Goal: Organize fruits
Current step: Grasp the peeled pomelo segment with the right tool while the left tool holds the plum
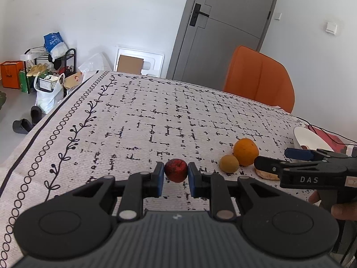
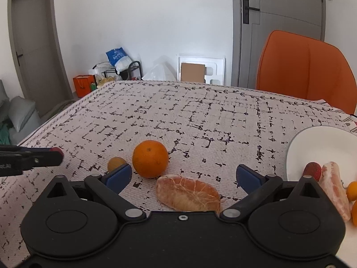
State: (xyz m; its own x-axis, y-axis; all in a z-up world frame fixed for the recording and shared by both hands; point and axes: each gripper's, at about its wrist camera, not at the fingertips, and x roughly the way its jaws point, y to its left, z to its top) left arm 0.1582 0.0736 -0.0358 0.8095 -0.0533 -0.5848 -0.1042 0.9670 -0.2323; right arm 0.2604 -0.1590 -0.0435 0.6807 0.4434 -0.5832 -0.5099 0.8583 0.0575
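My left gripper (image 1: 176,175) is shut on a small dark-red fruit (image 1: 176,170) just above the patterned tablecloth (image 1: 138,120). To its right lie a small yellow fruit (image 1: 228,164) and a large orange (image 1: 245,151), touching each other. In the right wrist view my right gripper (image 2: 183,176) stands open, its blue pads (image 2: 118,175) wide on either side of a peeled pomelo segment (image 2: 187,193) on the cloth and not touching it. The orange (image 2: 150,158) and the yellow fruit (image 2: 116,163) lie just beyond the left finger. The left gripper (image 2: 58,154) shows at the left edge.
A white plate (image 2: 312,147) at the right holds a red fruit (image 2: 312,170), another pomelo segment (image 2: 334,189) and small oranges (image 2: 352,191). An orange chair (image 2: 305,71) stands at the table's far side. A red box with cables (image 1: 330,138) lies behind the plate.
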